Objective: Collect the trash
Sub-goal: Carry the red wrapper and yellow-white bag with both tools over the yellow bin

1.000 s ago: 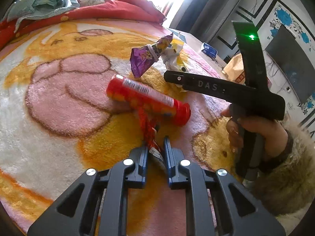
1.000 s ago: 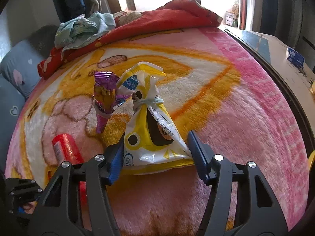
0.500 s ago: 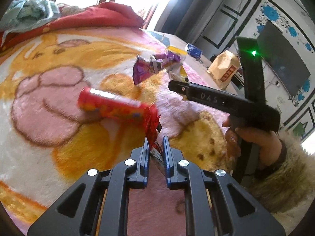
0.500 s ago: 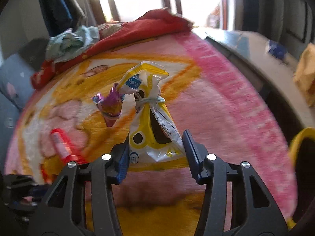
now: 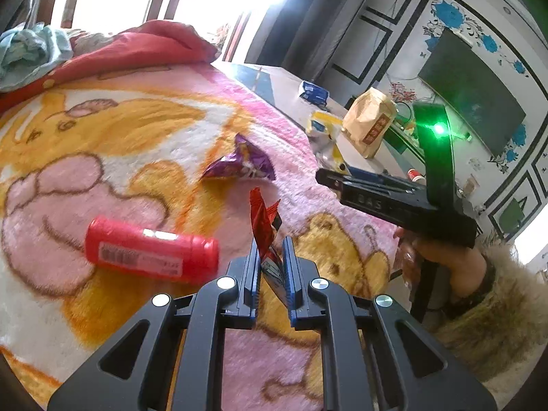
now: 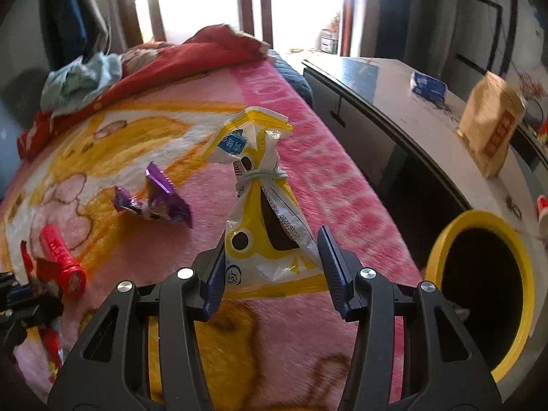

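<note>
A red wrapper (image 5: 262, 221) is pinched by the left gripper (image 5: 270, 267); a yellow bag (image 6: 267, 226) (tied shut) is clamped in the right gripper (image 6: 272, 270) jaws.

Red wrapper (image 5: 262, 226) lower end hidden between left gripper (image 5: 270, 260) pads. Yellow bin (image 6: 479, 274) inside dark, contents unreadable; text on yellow bag (image 6: 270, 226) beside it blurred.

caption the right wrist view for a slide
Right gripper holds a tied yellow bag above the pink blanket, beside a yellow bin.

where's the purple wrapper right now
The purple wrapper lies loose on the pink blanket, left of the yellow bag in the right wrist view, beyond the red tube.
</note>
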Tool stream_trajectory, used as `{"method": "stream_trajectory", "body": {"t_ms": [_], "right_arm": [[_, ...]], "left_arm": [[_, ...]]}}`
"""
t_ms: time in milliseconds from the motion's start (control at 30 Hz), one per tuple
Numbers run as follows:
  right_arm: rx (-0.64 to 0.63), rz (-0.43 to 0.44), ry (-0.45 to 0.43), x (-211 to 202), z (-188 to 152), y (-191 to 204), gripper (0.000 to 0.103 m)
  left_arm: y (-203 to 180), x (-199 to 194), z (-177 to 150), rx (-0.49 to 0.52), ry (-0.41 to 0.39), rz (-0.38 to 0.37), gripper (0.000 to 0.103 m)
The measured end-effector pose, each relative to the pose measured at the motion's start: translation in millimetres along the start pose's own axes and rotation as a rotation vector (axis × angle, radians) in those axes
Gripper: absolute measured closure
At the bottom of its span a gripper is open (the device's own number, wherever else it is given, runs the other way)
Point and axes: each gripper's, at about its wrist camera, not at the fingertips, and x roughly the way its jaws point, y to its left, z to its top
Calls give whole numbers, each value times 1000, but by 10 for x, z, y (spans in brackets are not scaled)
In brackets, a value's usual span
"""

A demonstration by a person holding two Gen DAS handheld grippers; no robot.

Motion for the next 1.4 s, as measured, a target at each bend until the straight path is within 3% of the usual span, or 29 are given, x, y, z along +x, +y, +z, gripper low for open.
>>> {"method": "stream_trajectory", "body": {"t_ms": [433, 1400], "right_arm": [[153, 2, -51, -321, -27, -508, 61], [418, -179, -161, -1008, -300, -1690, 61]], "left_arm": [[-329, 105, 291, 74, -52, -44, 91], [-1275, 438, 691, 248, -94, -175, 91]]}}
